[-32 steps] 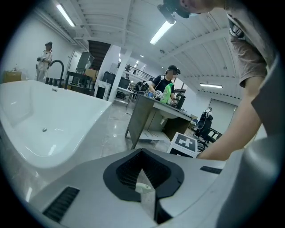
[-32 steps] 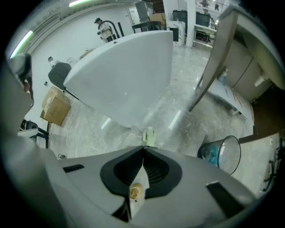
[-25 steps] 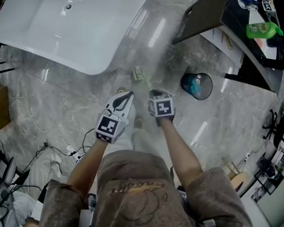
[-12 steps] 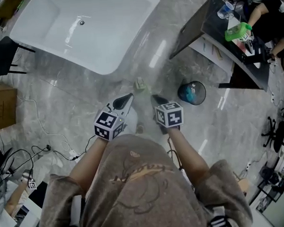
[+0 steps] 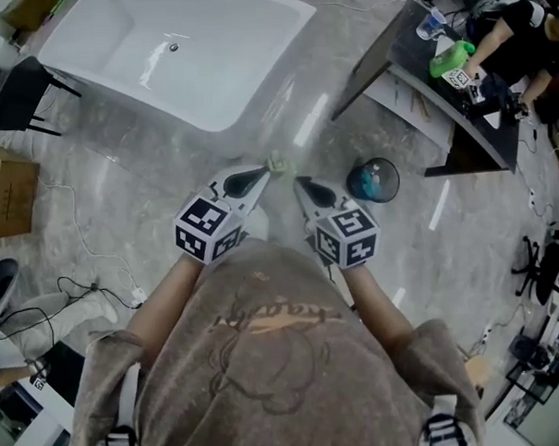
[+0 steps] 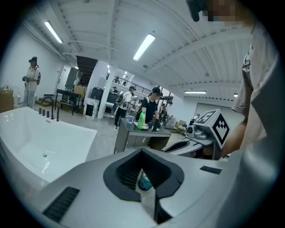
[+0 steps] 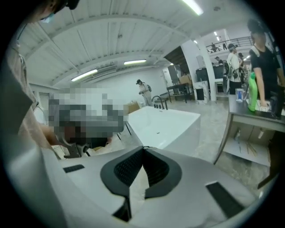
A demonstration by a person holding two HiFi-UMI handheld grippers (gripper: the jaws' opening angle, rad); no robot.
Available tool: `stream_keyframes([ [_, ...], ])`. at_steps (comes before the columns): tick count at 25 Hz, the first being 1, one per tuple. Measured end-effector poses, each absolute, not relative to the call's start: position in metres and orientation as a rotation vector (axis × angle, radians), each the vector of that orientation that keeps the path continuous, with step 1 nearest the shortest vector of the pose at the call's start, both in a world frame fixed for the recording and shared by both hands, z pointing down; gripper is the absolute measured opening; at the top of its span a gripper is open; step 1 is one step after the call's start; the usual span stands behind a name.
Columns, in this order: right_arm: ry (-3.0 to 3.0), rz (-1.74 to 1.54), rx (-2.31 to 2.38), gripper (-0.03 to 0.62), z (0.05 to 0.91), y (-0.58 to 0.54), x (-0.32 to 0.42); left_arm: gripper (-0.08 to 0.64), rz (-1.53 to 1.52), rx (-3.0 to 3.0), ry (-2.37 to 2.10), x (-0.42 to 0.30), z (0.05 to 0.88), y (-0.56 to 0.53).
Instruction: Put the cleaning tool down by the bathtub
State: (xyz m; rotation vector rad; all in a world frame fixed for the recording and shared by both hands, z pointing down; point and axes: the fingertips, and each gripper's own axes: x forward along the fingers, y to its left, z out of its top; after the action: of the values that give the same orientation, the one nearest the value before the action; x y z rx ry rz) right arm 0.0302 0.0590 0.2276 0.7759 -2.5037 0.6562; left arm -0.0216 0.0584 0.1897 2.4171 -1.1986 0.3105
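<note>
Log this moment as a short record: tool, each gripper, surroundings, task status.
tool: cleaning tool lies on the floor beside the bathtub corner, not gripped
left gripper: jaws shut, empty
right gripper: jaws shut, empty
surroundings: bin to the tool's right
task status: appears done
</note>
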Motion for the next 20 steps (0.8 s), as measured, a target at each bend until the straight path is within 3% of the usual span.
stream_keyframes([
  [10,-2.893,0.397,0.77,0.006,0.125,0.088,0.034,0.006,0.223,2.628,-1.245,-0.012,0.126,0.086],
  [20,-2.979,0.385,0.819,0.005,0.11,0.094,0.051,0.006,0.182,2.651,-1.318,-0.007,0.113,0.092],
])
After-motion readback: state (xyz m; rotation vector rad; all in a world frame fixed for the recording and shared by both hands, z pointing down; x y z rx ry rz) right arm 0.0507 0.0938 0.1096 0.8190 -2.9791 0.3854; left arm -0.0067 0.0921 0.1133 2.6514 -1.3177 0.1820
